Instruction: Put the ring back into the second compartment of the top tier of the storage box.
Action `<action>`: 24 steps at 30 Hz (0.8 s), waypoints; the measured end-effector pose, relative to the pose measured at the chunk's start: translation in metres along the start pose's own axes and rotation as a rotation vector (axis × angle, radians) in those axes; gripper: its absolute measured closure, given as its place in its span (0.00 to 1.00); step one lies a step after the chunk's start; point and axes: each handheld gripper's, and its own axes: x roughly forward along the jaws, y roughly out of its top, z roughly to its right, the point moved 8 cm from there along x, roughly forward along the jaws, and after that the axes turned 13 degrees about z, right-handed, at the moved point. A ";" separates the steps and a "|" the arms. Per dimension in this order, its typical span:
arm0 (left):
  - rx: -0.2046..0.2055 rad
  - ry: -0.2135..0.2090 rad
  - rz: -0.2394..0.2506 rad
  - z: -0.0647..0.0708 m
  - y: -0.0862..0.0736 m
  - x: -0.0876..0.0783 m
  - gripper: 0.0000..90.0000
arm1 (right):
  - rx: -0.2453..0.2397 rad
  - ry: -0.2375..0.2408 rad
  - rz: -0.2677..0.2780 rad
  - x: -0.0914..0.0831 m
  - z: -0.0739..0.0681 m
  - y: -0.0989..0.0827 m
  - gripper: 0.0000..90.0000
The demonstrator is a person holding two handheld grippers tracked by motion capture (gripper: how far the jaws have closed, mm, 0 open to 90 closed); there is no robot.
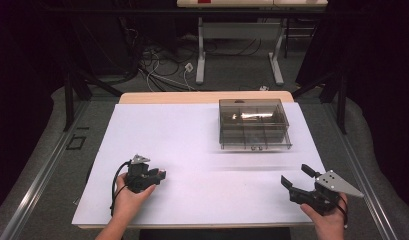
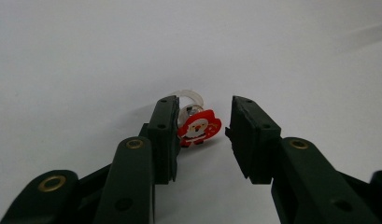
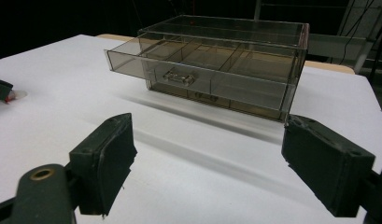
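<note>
Left gripper (image 2: 200, 135): low over the white surface (image 1: 192, 145) near its front-left corner, held in the person's left hand (image 1: 129, 200). Its jaws stand apart with a small Santa ring between them — the left pad (image 2: 166, 135) is touching or just beside the ring, the right pad (image 2: 247, 135) is clear of it with a gap. Not clamped.

Santa ring (image 2: 198, 127): a red-and-white Santa figure on a clear plastic band, lying on the surface between the jaw tips. In the high view it is a small pale speck at the left gripper's (image 1: 159, 175) tip.

Right gripper (image 1: 296, 177): near the front-right corner in the person's right hand (image 1: 329, 220), jaws spread wide with nothing between them. It points toward the drawer box; in the right gripper view (image 3: 207, 172) bare surface lies between its pads.

Drawer box (image 1: 254, 122): smoky see-through plastic, standing at the far right of the surface, close to the back edge. Its top drawer (image 3: 193, 74) is pulled out toward the person, with dividers visible inside and a small handle on the front.

Open room: a broad bare stretch of white runs between the two grippers and from the left gripper up to the drawer box — nothing lies across it.

Edges: a strip of wood (image 1: 202, 97) shows along the back edge, behind the white covering.
</note>
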 end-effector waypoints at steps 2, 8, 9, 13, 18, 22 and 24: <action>0.003 0.001 -0.007 -0.001 0.000 0.000 0.71 | 0.002 -0.003 0.003 0.000 0.000 0.000 0.18; 0.005 0.010 -0.016 -0.001 -0.001 0.000 0.75 | 0.003 -0.003 0.003 0.000 0.000 0.000 0.18; -0.004 0.011 -0.015 -0.002 -0.001 0.000 0.75 | 0.001 0.000 0.002 0.000 0.000 0.001 0.18; -0.006 0.010 -0.019 -0.002 -0.001 0.000 0.75 | -0.003 0.003 -0.002 -0.001 0.000 0.000 0.18; -0.005 0.009 -0.023 -0.001 -0.001 0.001 0.76 | -0.003 0.004 -0.001 -0.001 0.000 0.001 0.18; 0.006 0.015 -0.022 -0.001 -0.001 0.001 0.76 | -0.002 0.002 -0.001 -0.001 0.000 0.001 0.18; 0.008 0.012 -0.028 -0.001 -0.001 0.001 0.77 | -0.006 0.000 -0.004 -0.002 0.001 0.001 0.18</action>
